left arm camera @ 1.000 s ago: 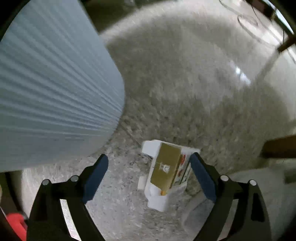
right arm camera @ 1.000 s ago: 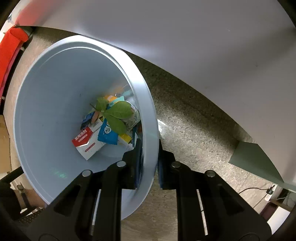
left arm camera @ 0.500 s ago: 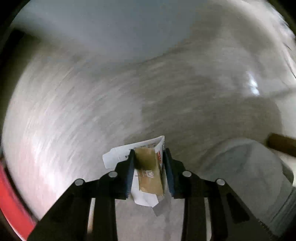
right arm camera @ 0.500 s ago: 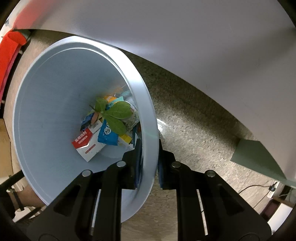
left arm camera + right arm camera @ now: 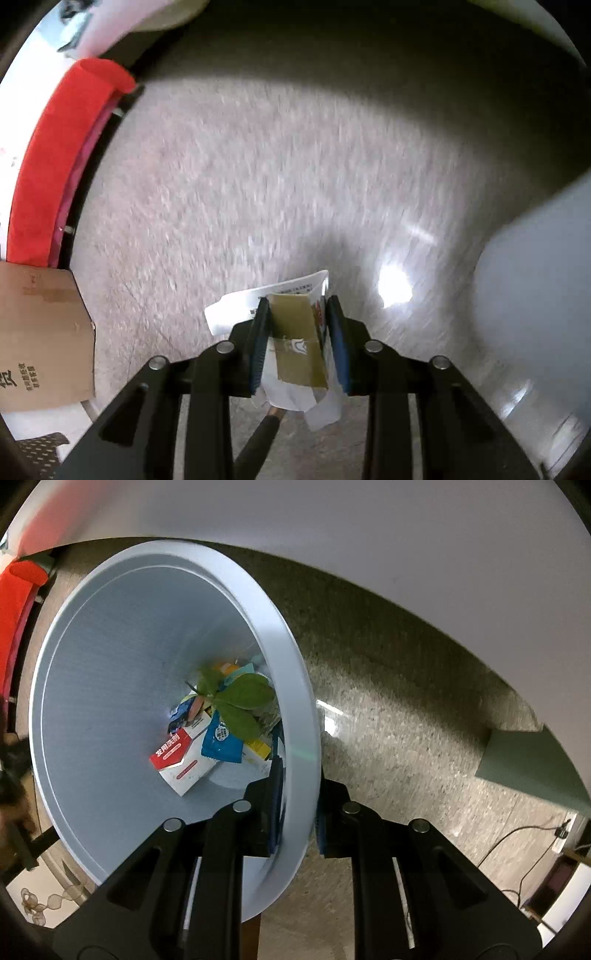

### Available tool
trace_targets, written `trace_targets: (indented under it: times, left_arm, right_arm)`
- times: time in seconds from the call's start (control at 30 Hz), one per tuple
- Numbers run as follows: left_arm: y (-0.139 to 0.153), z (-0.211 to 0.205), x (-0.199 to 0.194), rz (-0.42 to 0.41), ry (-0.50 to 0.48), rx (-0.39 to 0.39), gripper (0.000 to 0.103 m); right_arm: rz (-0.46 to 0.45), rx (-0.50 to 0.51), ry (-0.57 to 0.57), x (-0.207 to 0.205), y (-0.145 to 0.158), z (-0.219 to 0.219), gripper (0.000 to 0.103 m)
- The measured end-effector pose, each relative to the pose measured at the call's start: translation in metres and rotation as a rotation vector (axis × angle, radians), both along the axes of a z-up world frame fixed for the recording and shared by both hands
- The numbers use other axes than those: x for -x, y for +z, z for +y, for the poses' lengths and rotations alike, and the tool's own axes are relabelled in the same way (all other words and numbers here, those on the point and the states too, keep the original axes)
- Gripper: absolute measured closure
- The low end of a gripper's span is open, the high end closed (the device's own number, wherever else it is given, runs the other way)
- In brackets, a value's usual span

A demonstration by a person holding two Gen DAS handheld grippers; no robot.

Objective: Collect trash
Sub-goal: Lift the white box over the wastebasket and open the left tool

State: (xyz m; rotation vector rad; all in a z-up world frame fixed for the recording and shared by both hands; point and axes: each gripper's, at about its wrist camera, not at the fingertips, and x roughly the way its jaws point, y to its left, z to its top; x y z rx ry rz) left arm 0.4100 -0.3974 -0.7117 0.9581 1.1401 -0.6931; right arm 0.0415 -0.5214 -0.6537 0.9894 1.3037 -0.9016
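left gripper (image 5: 298,325) clamps carton (image 5: 297,343), right gripper (image 5: 297,805) bin rim (image 5: 295,716)

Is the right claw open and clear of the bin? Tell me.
No. The right claw is shut on the rim of the pale blue trash bin, one finger inside the wall and one outside.

A speckled terrazzo floor (image 5: 258,177), glossy with glare, carries a cardboard box (image 5: 40,339) at its left edge; in the right wrist view, a black cable (image 5: 517,840) trails across it.
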Motion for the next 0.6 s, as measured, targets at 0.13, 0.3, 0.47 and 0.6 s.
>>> trace_targets:
  times: [0.13, 0.3, 0.47, 0.6]
  left_arm:
    - [0.05, -0.055, 0.015, 0.054, -0.041, 0.128, 0.073]
    - [0.11, -0.087, 0.07, 0.127, -0.11, 0.208, 0.073]
    - [0.142, -0.099, 0.152, 0.205, -0.111, 0.241, 0.072]
    - [0.14, -0.094, 0.203, 0.284, -0.123, 0.206, 0.07]
  right_arm:
    - [-0.013, -0.01, -0.01, 0.003, -0.001, 0.001, 0.088]
    - [-0.069, -0.036, -0.041, 0.009, -0.002, 0.001, 0.088]
    - [-0.156, -0.07, -0.081, 0.024, 0.008, 0.0, 0.082]
    - [-0.229, -0.06, -0.115, 0.04, 0.03, -0.003, 0.035]
